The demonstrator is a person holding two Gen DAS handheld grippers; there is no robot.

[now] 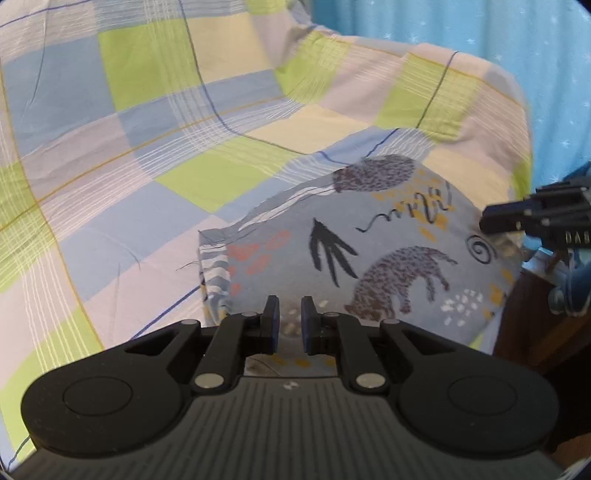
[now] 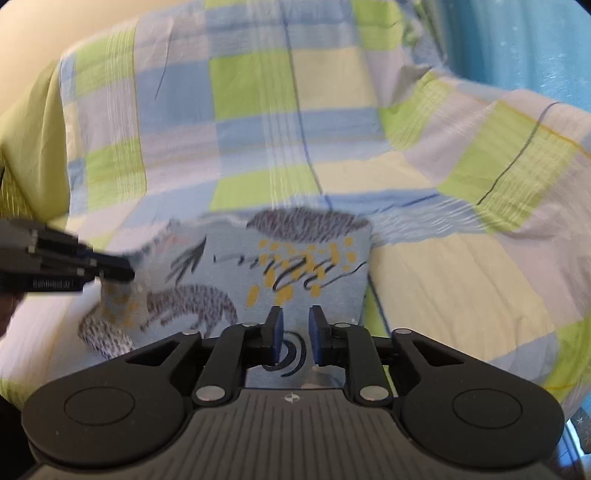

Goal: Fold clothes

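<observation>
1. The garment [image 1: 369, 254], a light blue piece printed with dark spotted cats, an arrow, a spiral, yellow dabs and a scribble, lies folded on the bed sheet [image 1: 147, 155], which is checked in green, blue, cream and pale lilac.
2. The left tool [image 1: 287, 319] sits low over the garment's near edge, its blue-padded fingers parted by a narrow gap with printed cloth showing between them; nothing is visibly pinched.
3. The right tool [image 2: 295, 332] is likewise over the garment [image 2: 258, 266], above the dark spiral print, its fingers a little apart and clamped on nothing.
4. In the left wrist view the right tool [image 1: 517, 218] reaches in at the garment's right edge; in the right wrist view the left tool [image 2: 110, 271] meets the garment's left edge, though blur hides whether it touches.
5. A blue curtain [image 1: 480, 29] with small pale stars hangs behind the bed.
</observation>
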